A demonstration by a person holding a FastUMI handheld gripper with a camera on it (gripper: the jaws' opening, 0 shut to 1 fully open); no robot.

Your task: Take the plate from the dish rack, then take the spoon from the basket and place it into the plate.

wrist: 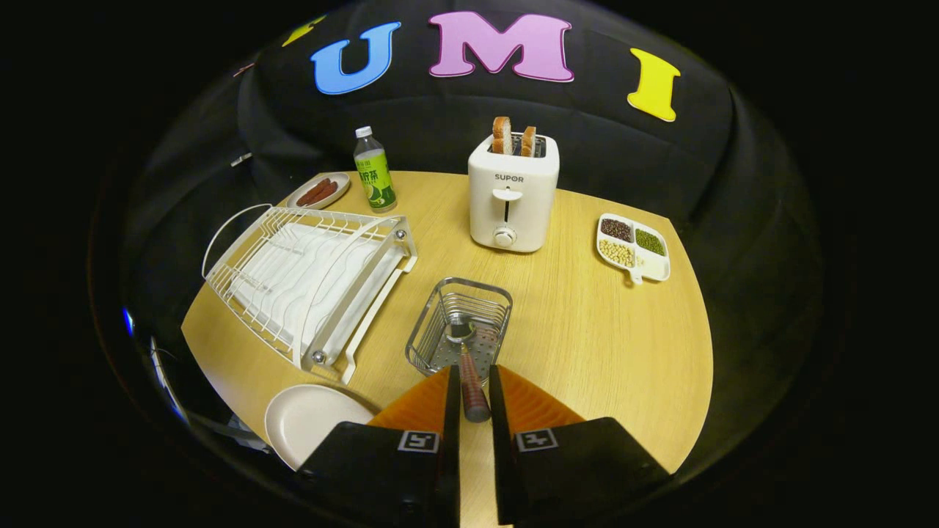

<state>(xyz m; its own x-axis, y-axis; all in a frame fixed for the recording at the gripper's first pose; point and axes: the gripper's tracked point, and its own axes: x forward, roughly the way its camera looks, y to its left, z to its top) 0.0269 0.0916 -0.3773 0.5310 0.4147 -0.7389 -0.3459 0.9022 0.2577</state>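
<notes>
- Our gripper pinches the brown handle of the metal spoon, its bowl still inside the wire basket.
- The spoon may catch the basket rim, or slip before reaching the round white plate on the table to the left of the fingers.

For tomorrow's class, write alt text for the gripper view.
The gripper is shut on a spoon's handle, its bowl in the wire basket. A plate sits beside the jaws, below the empty dish rack; a toaster stands beyond.

Gripper — black body (square markers).
</notes>
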